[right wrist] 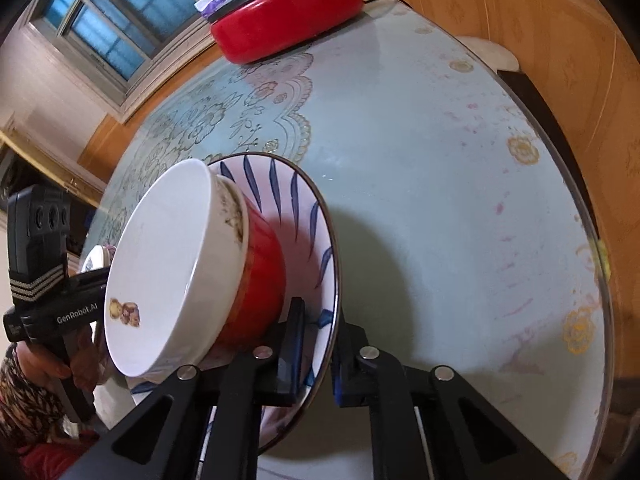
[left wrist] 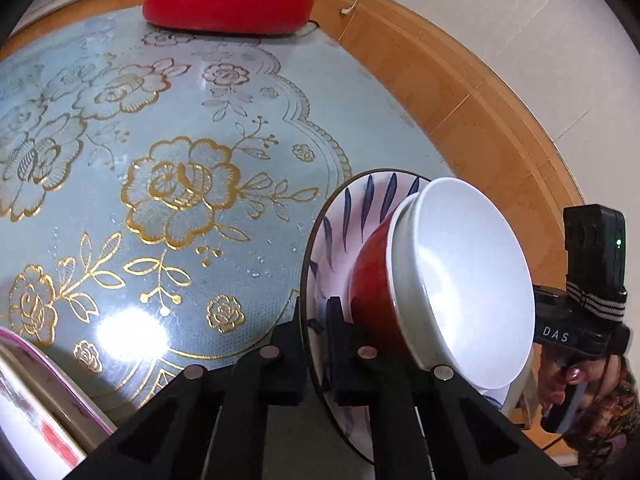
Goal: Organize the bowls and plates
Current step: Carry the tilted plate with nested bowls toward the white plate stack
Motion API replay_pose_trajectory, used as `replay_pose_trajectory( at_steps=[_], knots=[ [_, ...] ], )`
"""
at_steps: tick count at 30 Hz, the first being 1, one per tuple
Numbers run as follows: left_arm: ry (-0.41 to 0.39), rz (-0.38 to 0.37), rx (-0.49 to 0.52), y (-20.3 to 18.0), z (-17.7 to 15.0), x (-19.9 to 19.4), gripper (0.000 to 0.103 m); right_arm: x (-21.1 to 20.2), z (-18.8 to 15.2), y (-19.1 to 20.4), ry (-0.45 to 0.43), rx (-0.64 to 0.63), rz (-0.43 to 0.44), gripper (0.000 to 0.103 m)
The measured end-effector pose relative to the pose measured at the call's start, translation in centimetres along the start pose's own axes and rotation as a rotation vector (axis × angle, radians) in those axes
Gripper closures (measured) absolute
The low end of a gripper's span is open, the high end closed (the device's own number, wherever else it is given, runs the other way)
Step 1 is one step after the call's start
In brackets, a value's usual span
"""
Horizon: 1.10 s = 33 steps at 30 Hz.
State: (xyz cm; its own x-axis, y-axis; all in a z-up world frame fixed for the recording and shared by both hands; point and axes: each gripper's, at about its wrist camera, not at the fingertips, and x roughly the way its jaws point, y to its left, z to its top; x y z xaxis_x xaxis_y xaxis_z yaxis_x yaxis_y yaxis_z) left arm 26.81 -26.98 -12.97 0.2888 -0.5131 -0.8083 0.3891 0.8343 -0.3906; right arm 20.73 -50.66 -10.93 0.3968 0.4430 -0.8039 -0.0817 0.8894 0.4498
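Both claws are clamped on the same plate (left wrist: pixel 340 216), one at each side of its rim, and the plate rides tilted between them above the table (left wrist: pixel 160 160). It is a white plate with blue leaf strokes and a thin dark edge. The left gripper (left wrist: pixel 316 356) has its two black fingers pinched shut over the rim, one pad on the plate's face and one behind it. The right gripper (right wrist: pixel 316 360) bites the opposite edge the same way, closed tight on the rim.

On the plate sits a red bowl (left wrist: pixel 370 272), and nested inside that a white bowl (left wrist: pixel 468 280) with a small brown figure printed on its inner wall. The stack lies just past each claw's fingertips, the red bowl's side close against the inner finger of each.

The table wears a pale blue cloth with gold flowers. At its far edge stands a red pan (right wrist: pixel 288 24) under a lid. A hand (right wrist: pixel 44 364) grips the other tool's handle at the left of the right wrist view
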Motion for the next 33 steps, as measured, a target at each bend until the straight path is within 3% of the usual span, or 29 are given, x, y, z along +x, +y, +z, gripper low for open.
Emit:
replay_pose_trajectory(
  at_steps=[15,33],
  knots=[
    [-0.025,0.029,0.02,-1.1,-0.9,-0.4,0.096,-0.8,-0.7,0.3,-0.086,-0.032,-0.032,0.093],
    [-0.043,0.054,-0.077,-1.0,-2.9,-3.7,0.096,-0.6,-0.2,1.6,-0.035,0.003,0.002,0.093]
  ],
)
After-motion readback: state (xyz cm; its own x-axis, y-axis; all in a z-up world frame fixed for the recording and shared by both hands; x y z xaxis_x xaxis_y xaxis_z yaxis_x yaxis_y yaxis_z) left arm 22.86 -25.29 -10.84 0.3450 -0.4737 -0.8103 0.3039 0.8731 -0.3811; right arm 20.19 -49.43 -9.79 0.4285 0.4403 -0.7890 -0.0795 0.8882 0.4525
